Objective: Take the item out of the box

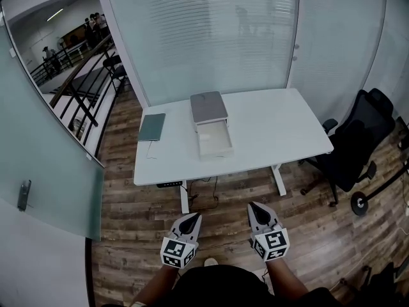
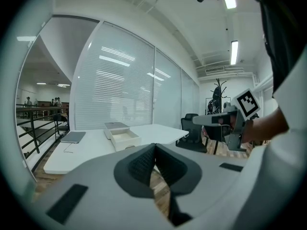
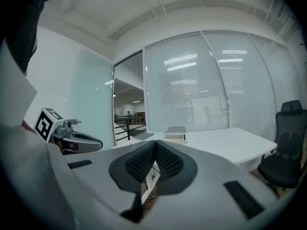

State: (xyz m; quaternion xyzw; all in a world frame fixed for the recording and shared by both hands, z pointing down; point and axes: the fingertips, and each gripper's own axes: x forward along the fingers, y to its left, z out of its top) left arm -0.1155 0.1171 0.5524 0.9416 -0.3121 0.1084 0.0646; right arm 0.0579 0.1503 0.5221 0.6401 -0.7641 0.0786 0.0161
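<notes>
White box (image 1: 211, 123) on tabletop (image 1: 281, 130), far ahead of left hand-held gripper (image 1: 191, 218) and right hand-held gripper (image 1: 255, 207), both closed empty; removal unstarted.

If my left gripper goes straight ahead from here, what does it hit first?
The left gripper would likely meet the front edge of the table, near the box; height is hard to judge.

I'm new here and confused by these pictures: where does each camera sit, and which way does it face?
Head view: on the person's head, looking steeply down at the table, the box, the left gripper, the right gripper and both forearms.
Left gripper view: rides the left gripper, faces the table past its closed jaws; right gripper at right.
Right gripper view: likewise on the right gripper; left gripper at left.
Shared: all show table and box.
</notes>
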